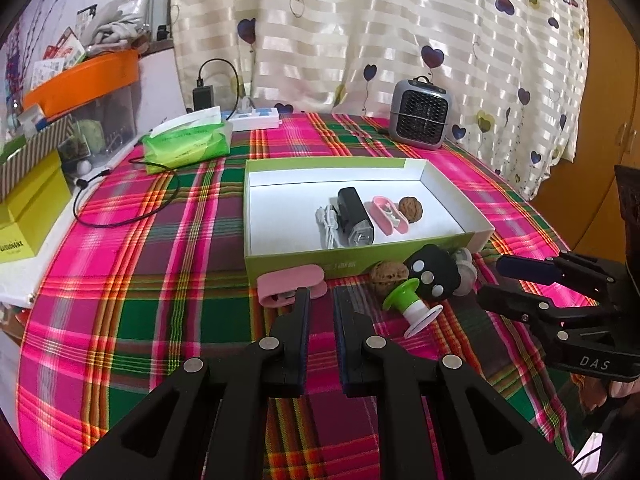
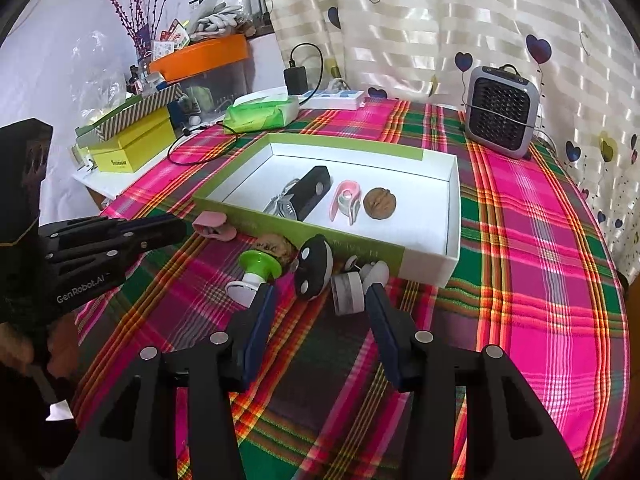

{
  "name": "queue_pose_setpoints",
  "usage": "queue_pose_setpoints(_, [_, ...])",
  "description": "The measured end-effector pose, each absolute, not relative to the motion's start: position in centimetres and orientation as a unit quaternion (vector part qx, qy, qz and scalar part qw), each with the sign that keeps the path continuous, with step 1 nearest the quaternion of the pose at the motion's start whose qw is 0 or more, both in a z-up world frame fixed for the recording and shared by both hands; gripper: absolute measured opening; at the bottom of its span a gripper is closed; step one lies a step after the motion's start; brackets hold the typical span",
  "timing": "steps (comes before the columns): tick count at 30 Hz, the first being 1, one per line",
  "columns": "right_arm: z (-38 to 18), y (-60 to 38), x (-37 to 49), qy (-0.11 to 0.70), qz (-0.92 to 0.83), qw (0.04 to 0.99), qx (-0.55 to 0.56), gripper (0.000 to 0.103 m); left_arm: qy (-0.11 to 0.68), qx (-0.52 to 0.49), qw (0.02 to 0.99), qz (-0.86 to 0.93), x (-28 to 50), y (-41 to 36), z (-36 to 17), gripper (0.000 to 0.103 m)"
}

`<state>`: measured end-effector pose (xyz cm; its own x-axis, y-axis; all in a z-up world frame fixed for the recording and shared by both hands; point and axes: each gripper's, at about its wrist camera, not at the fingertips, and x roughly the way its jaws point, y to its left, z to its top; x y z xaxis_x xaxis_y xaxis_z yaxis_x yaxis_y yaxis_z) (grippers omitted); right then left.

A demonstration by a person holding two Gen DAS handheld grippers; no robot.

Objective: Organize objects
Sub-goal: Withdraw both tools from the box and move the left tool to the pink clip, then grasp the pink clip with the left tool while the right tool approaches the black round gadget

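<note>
Sorting is under way: the green-edged box [image 1: 360,250] sits mid-worktop with a black case [image 1: 354,214], a grey cable [image 1: 329,224], a pink clip [image 1: 390,214] and a walnut [image 1: 411,209] already lying inside it. Outside, along its near wall, a row waits: a second pink clip [image 1: 290,286] at the left, then another walnut [image 1: 383,274], a green-and-white spool [image 1: 412,306], a black-and-white pod [image 2: 314,268] and some small white pieces [image 2: 362,280] at the right. The right gripper [image 2: 320,294] is lined up on that right-hand group, fingers roughly half open with nothing between them, the pod and a white roll just beyond the tips. The left gripper [image 1: 320,296] hangs near the pink clip with its fingers close together, only a slim gap showing, and empty too; one tip overlaps the clip in its own view, but whether it touches I cannot tell. My read: the next pick is the pod or the roll, which calls for easing forward, straddling one piece cleanly without nudging its neighbours, closing, then lifting over the box wall. The worktop wears a loud pink, green and red plaid cloth [image 2: 540,240]. Far back stand a grey heater [image 2: 502,114], a tissue pack [image 1: 186,144], a power strip [image 1: 256,118] and a heart-print curtain [image 1: 400,40], with stacked boxes at the far left.
</note>
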<state>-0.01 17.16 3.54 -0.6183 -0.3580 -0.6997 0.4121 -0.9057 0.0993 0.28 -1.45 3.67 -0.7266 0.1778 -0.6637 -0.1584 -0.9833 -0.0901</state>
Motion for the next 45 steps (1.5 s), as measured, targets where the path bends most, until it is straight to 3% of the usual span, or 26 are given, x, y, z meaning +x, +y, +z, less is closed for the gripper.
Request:
queue_pose_setpoints(13, [3.3,17.3,0.2,0.029,-0.897,0.211,0.388,0.048,-0.025,-0.369,0.088,0.925,0.3,-3.0,3.2,0.011])
queue_pose_setpoints(24, [3.0,16.2,0.1,0.032,-0.889,0.232,0.393,0.048,-0.033,-0.374,0.092,0.922,-0.6,-3.9,2.7,0.028])
queue_pose_setpoints(45, [1.1,12.5,-1.2,0.04,-0.869,0.255,0.421,0.048,-0.013,-0.399,0.158,0.903,-4.2,-3.8,1.5,0.034])
